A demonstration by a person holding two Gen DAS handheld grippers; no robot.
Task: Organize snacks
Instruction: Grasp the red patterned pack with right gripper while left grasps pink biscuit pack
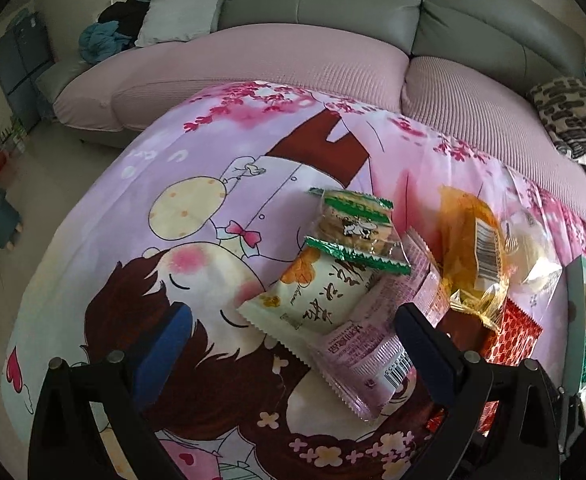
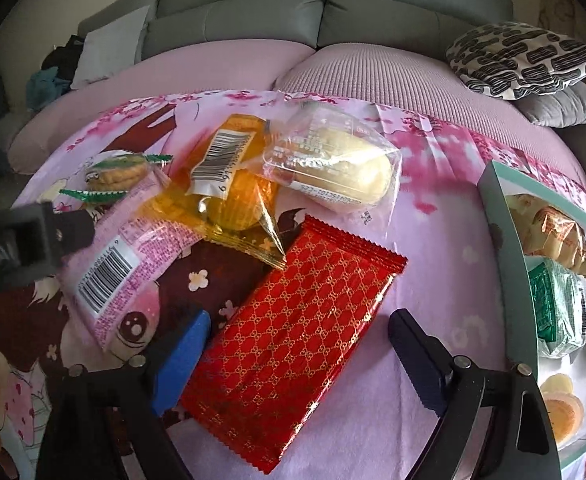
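Snacks lie in a loose pile on a counter draped in a pink cartoon-print cloth, and the sorting looks partly done. Farthest left is a green-edged biscuit pack resting on a cream packet, then a pink wrapper with a barcode, an orange-yellow packet, a clear-wrapped pale bun and a red gold-patterned packet nearest the right camera. At the far right stands a teal-rimmed box with compartments that already hold several snacks (orange-wrapped ones at the back, green packs in the middle, a round yellow one in front). So some items appear filed, while at least six remain loose on the cloth.

The left gripper hovers above the cream and pink packets, fingers spread and gripping nothing. The right gripper straddles the red packet, fingers wide apart and not pressing it.

Behind the counter runs a grey sofa with pink seat covers, a patterned cushion at right and bundled clothes at left.
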